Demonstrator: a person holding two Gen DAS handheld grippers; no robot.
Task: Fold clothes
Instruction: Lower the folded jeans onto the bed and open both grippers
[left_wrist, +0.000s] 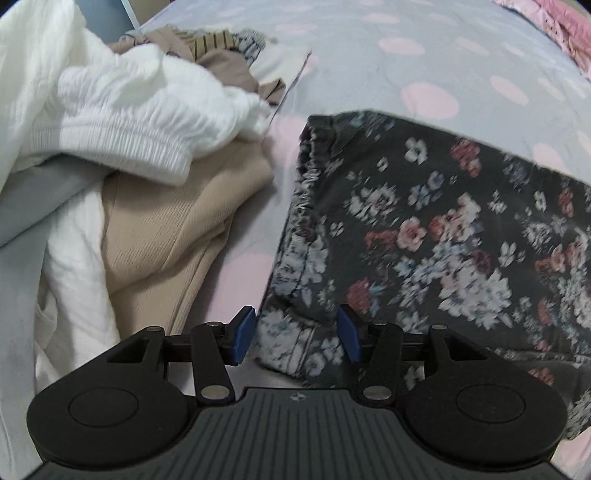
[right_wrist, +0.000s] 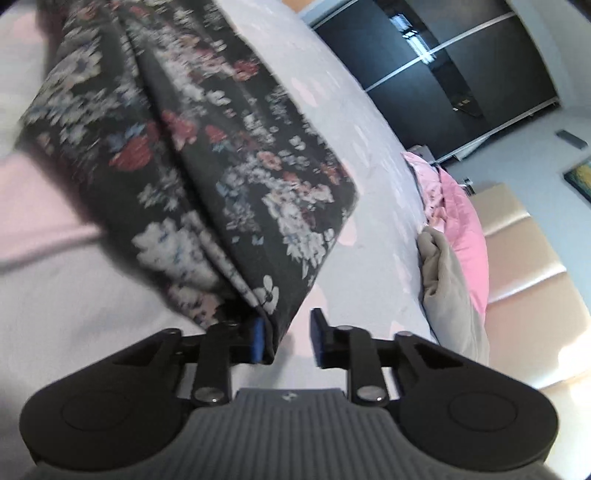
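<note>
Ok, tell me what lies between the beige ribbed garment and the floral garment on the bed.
Only a bare strip of the polka-dot bedsheet separates the beige ribbed garment from the floral garment; nothing rests on it. This shows in the left wrist view.

floral garment: matt cloth | white garment: ribbed, crinkled cloth

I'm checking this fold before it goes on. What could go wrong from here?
1. The right gripper stands open, with the floral garment touching only one pad; that corner may slip out.
2. The left gripper is open over the garment's near edge, close to the beige clothes, which it could snag.
</note>
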